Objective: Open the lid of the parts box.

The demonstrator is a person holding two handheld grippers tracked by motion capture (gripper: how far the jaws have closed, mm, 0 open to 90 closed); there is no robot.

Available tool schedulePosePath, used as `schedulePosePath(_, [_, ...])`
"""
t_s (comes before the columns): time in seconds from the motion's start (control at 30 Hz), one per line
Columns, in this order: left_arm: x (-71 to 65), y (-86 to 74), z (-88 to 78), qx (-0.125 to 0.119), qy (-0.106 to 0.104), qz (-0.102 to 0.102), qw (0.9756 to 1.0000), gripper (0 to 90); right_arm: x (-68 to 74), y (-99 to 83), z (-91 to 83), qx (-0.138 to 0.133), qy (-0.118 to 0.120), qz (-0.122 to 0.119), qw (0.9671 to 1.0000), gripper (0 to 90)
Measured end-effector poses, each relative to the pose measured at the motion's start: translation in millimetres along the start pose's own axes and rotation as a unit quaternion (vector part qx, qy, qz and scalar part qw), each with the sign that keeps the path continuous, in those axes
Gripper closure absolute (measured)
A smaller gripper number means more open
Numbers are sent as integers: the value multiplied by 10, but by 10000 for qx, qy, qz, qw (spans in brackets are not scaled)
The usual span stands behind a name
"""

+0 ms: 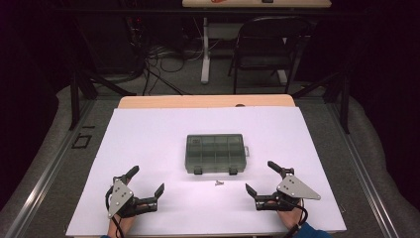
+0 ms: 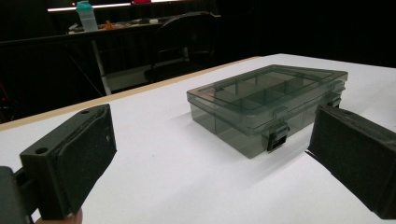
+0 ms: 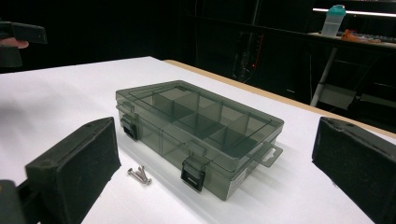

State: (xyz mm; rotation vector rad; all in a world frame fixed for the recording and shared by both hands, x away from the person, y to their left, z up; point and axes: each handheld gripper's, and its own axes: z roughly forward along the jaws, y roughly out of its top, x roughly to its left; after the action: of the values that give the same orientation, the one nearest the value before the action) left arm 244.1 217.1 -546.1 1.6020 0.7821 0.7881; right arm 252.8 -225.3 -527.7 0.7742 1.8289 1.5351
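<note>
Two black-jawed grippers, left gripper (image 1: 147, 184) and right gripper (image 1: 257, 176), rest open and empty near the closed smoky translucent plastic compartment box (image 1: 215, 153) mid-table, so next likely comes unlatching its two front clasps (image 3: 194, 171).

Beyond the far edge of the white-covered table (image 1: 148, 134), a dark folding chair (image 1: 265, 47) stands on the floor beside a white table leg (image 1: 205, 49). Tangled cables (image 1: 158, 62) lie left of that leg. A teal-capped bottle (image 3: 334, 21) stands on a farther table.
</note>
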Motion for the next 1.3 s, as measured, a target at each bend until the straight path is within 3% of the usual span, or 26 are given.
schedulePosePath(0.67, [0, 1, 38, 92, 21, 34, 10000, 3, -11, -10, 20, 136, 37, 17, 9999, 0])
schedulePosePath(1.3, [-66, 35, 288, 454, -148, 60, 9988, 8, -43, -13, 52, 258, -23, 73, 9996, 1])
